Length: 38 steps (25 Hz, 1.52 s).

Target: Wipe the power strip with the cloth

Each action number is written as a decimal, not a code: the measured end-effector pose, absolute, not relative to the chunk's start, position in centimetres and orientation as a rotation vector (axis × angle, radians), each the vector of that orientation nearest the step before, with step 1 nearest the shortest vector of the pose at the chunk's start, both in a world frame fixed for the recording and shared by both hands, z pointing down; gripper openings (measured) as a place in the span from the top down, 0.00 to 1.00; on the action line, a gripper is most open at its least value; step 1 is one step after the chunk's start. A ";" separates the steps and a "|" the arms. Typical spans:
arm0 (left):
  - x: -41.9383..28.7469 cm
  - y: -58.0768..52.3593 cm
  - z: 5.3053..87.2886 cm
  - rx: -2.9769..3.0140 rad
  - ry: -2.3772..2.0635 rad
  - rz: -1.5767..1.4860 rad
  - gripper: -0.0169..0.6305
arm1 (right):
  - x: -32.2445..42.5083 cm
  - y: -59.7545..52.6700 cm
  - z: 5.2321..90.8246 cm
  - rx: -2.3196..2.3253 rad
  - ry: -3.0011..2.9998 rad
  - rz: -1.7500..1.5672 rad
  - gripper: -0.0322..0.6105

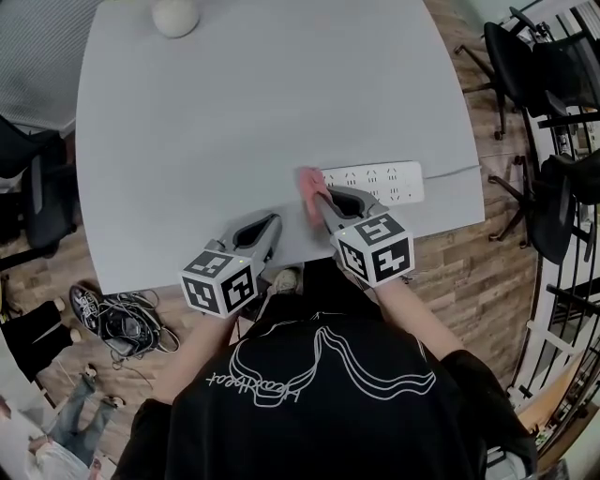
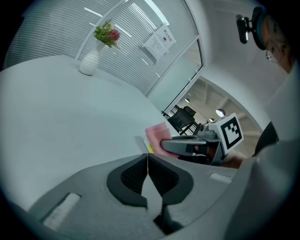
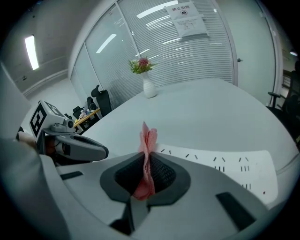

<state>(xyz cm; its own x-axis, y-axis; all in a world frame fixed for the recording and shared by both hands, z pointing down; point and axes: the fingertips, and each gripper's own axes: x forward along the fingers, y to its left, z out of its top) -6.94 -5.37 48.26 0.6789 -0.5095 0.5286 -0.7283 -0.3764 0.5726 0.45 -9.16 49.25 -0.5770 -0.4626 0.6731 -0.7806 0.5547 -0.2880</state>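
A white power strip (image 1: 375, 181) lies near the table's front edge, its cord running off to the right. My right gripper (image 1: 317, 195) is shut on a pink cloth (image 1: 308, 180), held at the strip's left end. The right gripper view shows the cloth (image 3: 147, 154) pinched upright between the jaws, with the strip (image 3: 220, 164) just beyond and to the right. My left gripper (image 1: 274, 225) hovers over the table's front edge, left of the right one, jaws shut on nothing (image 2: 147, 161). The left gripper view shows the pink cloth (image 2: 157, 133) and the right gripper beside it.
The grey table (image 1: 234, 112) carries a white vase (image 1: 175, 16) at its far edge. Office chairs (image 1: 525, 66) stand at the right, another (image 1: 33, 187) at the left. A tangle of cables and shoes (image 1: 117, 319) lies on the wooden floor below the left corner.
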 end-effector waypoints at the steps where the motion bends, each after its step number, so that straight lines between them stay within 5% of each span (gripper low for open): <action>1: -6.9 -5.4 48.4 2.059 -0.951 0.336 0.95 | 0.5 -9.2 49.3 0.997 -2.254 0.782 0.89; 38: -4.0 -6.3 49.0 2.075 -0.852 0.368 0.95 | 8.0 -9.7 49.6 1.173 -2.163 0.820 0.89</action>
